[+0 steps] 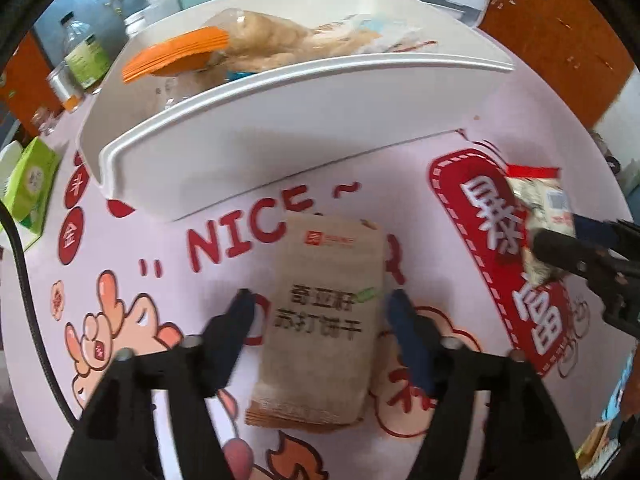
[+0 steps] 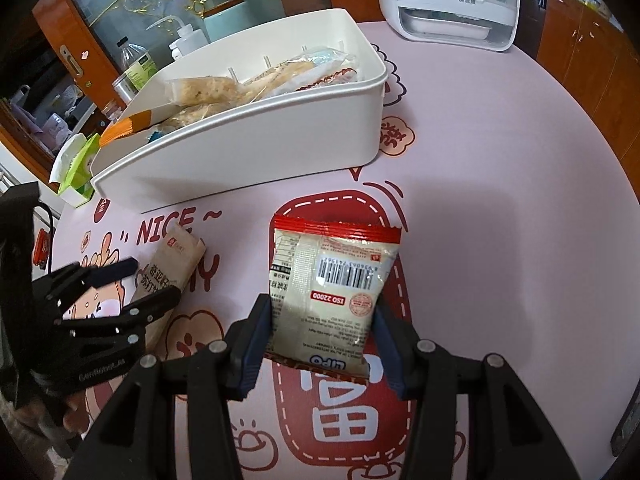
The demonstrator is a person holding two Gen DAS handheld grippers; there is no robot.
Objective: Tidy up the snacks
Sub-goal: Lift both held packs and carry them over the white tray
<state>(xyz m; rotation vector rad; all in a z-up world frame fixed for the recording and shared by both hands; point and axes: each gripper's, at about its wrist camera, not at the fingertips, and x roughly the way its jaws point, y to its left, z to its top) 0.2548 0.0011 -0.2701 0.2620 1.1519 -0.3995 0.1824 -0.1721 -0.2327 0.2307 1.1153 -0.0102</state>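
Observation:
A brown cracker packet [image 1: 320, 320] lies flat on the pink tablecloth in front of the white bin [image 1: 280, 128]. My left gripper [image 1: 320, 296] points down over it, open, one finger on each side. There is a gap at the left pad, and the right pad sits at the packet's edge. My right gripper [image 2: 322, 302] is shut on a white snack packet with a red top edge [image 2: 332, 280], held barcode side up over the red patch of the cloth. The right wrist view also shows the left gripper [image 2: 155, 279] astride the brown packet [image 2: 176, 260].
The white bin [image 2: 260, 144] holds several wrapped snacks and an orange item at its left end. A green tissue box [image 2: 76, 168], bottles [image 1: 84, 52] and a squeeze bottle [image 2: 184, 40] stand behind and left of it. A white appliance [image 2: 452, 0] stands at the back right.

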